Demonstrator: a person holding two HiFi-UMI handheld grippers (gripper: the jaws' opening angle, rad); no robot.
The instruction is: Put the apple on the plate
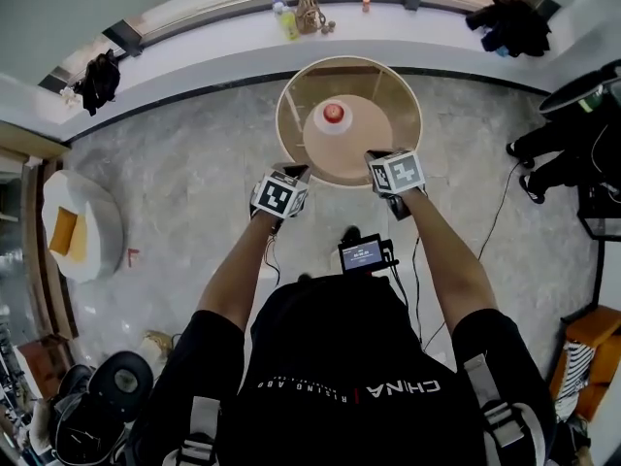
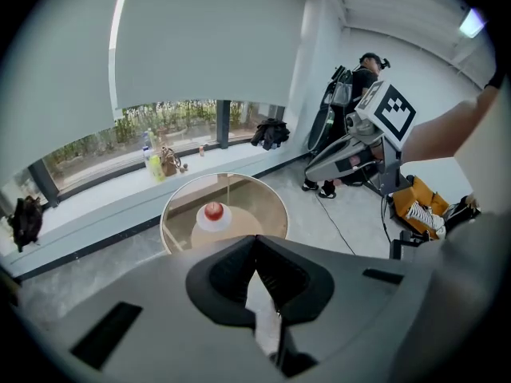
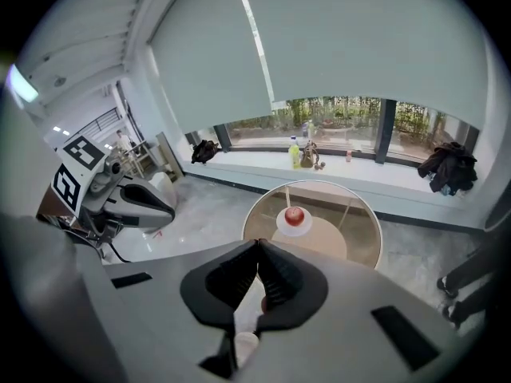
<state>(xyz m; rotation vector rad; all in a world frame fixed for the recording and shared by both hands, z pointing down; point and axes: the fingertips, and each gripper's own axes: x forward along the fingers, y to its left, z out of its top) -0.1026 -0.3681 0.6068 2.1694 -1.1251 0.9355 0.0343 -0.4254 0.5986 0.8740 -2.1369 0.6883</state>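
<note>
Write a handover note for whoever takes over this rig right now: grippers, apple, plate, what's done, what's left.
Left gripper: shut, empty, by the near rim of the table.
Right gripper: shut, empty, also by the near rim.
Apple: sitting on the plate, which stands on the table; neither gripper touches them.
Done: the apple is on the plate.
Left: nothing appears to remain.
</note>
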